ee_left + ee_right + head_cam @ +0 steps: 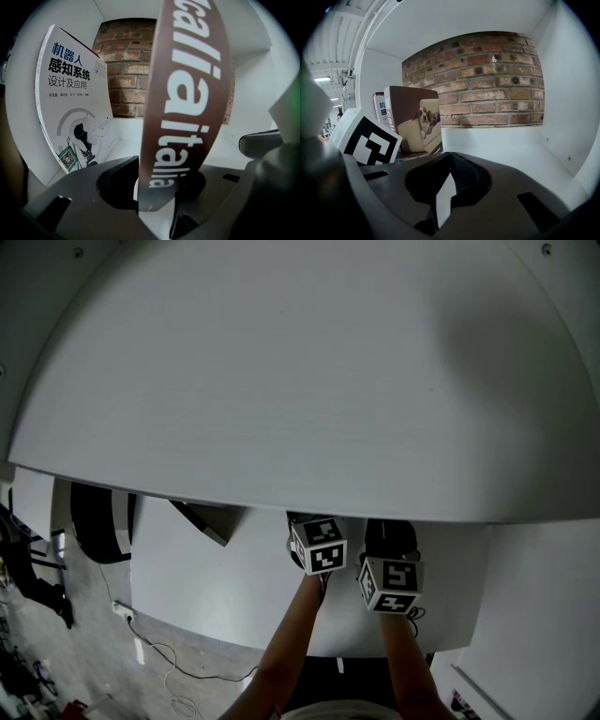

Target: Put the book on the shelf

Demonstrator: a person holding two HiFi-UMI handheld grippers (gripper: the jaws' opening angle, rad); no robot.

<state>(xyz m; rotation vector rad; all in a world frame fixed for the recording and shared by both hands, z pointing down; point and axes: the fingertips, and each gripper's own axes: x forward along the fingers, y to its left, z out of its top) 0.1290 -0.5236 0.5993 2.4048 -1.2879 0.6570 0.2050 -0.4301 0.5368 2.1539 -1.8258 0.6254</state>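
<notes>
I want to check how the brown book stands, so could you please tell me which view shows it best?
The right gripper view: the brown book appears nearly whole, upright on the shelf. The left gripper view shows only its spine, close up; the head view hides it beneath the shelf top.

Soft, even indoor light; heavy fisheye w/ black corners (gripper views); jaws up close blurry.

The brown book (187, 93) bears white lettering along its spine, "calia italia", with the start cut off. At its nine o'clock, the white book (70, 112) reads "机器人感知系统 设计及应用" on its cover. The small author line is unreadable. A QR code (68, 157) sits at the cover's seven o'clock.
</notes>
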